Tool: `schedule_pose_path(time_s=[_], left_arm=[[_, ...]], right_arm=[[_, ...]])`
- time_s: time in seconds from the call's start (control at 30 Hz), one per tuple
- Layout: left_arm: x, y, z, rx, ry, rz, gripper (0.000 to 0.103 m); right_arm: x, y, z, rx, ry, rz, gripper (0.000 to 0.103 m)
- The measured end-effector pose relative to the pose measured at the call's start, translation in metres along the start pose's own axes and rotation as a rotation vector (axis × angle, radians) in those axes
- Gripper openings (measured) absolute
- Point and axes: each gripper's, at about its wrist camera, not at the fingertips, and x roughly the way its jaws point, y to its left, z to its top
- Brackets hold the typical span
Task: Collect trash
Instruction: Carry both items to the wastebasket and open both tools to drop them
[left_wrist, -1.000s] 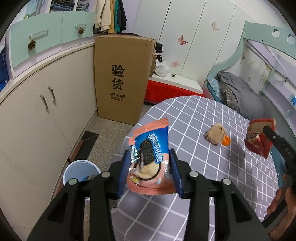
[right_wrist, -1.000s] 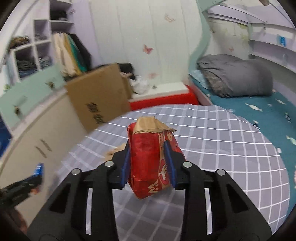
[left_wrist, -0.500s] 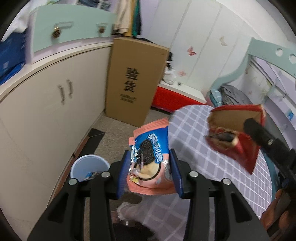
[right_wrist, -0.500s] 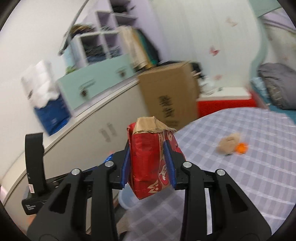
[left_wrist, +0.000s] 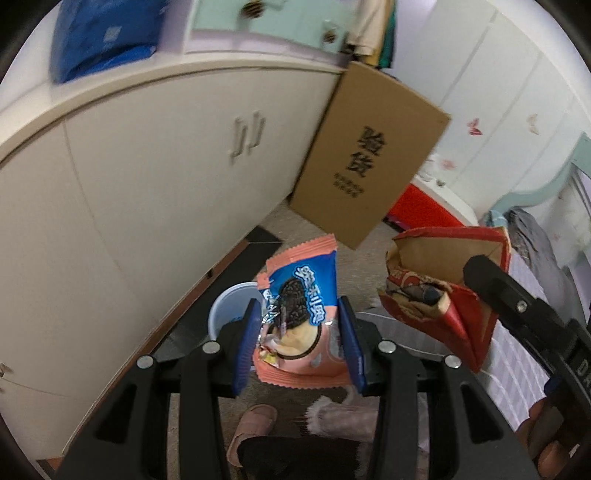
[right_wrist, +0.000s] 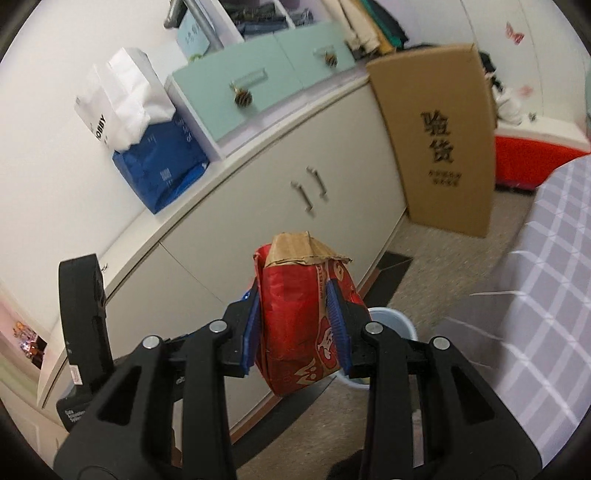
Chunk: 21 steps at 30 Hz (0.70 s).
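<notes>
Left wrist view: the left hand-held gripper (left_wrist: 300, 338) pinches a pink-and-blue cookie wrapper (left_wrist: 301, 314) above a pale blue bin (left_wrist: 231, 304) on the floor beside cream cabinets (left_wrist: 147, 166). The right hand-held gripper (right_wrist: 295, 326) clamps a torn red snack bag (right_wrist: 295, 317) near a tall cardboard box (right_wrist: 439, 147) and the checked bench (right_wrist: 546, 295).

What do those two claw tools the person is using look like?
Both are alike: the left gripper and right gripper have matte black plastic frames with triangular cut-outs and silver screw heads, ending in flat blue ribbed pads. Seen from the side, the left gripper's black body carries a white sticker and small white lettering.
</notes>
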Motion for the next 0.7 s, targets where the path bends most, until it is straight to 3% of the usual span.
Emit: schedule_pose_path(time_s=[0.13,0.17,0.2,0.23,0.3,0.5,0.7], left_arm=[[0.020,0.030,0.013,-0.023,0.014,0.051,0.041],[0.026,0.036,0.016,-0.028,0.023,0.066,0.041],[0.031,0.042,0.019,-0.038,0.031,0.076,0.041],[0.036,0.046,0.021,-0.045,0.035,0.080,0.041],[0.047,0.052,0.024,-0.050,0.055,0.087,0.041],[0.076,0.051,0.021,-0.039,0.100,0.077,0.041],[0.094,0.039,0.015,-0.016,0.134,0.070,0.041]], right_arm=[[0.045,-0.008,-0.001,0.048,0.008,0.035,0.037],[0.051,-0.011,-0.002,0.055,-0.001,0.031,0.042],[0.063,-0.015,-0.002,0.051,-0.015,0.023,0.067],[0.077,-0.021,-0.003,0.055,-0.007,0.012,0.077],[0.096,-0.031,-0.006,0.071,0.023,-0.034,0.078],[0.116,-0.042,-0.023,0.084,0.100,-0.067,0.080],[0.112,-0.040,-0.025,0.059,0.096,-0.104,0.083]])
